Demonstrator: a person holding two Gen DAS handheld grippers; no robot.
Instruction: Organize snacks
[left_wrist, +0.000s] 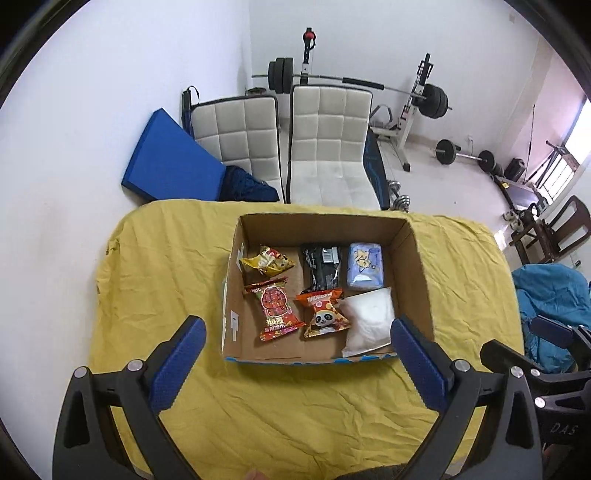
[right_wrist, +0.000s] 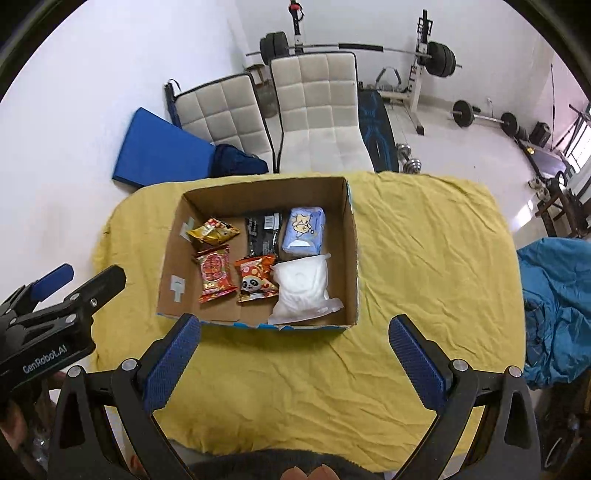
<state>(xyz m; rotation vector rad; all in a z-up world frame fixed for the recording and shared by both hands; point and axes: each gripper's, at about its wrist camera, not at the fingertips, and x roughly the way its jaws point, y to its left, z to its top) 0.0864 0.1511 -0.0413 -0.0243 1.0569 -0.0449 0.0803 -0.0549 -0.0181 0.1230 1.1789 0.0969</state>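
Both grippers wide and empty above the bench

Left gripper (left_wrist: 295, 332) and right gripper (right_wrist: 294, 328) hover spread, touching nothing; six snacks lie in the cardboard box (left_wrist: 417, 266). Only the right view shows the left gripper's side.

Yellow cloth (left_wrist: 295, 406); brown box (left_wrist: 413, 258); packets: gold (left_wrist: 267, 260), red (left_wrist: 277, 309), orange with panda (left_wrist: 323, 313), black (left_wrist: 320, 267), pale blue (left_wrist: 365, 270), white (left_wrist: 369, 321); gripper pads (left_wrist: 177, 365) were blue
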